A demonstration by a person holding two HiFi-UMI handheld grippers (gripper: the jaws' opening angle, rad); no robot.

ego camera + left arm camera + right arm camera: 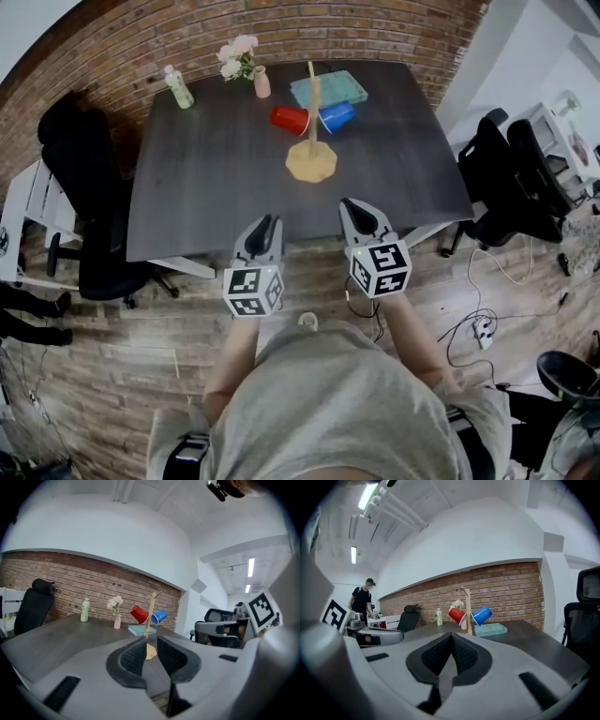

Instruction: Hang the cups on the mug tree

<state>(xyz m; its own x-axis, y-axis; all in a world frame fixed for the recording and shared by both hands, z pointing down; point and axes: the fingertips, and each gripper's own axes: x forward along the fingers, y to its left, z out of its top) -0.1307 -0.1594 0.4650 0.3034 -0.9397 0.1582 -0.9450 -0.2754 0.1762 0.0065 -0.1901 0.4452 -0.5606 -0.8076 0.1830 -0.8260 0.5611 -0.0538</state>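
Holding nothing, left gripper (268, 222) ajar, right (355, 204) closed

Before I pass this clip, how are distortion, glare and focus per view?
Head view: strong fisheye, table edges bow, light even. Left gripper view: dark round vignette, ceiling lights glare at right, near jaws soft, mug tree clear. Right gripper view: same vignette, bright ceiling strip upper left, red cup and blue cup clear.

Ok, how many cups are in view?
2. The red cup hangs on the mug tree, left of its pole in the head view; the blue cup hangs right of it.
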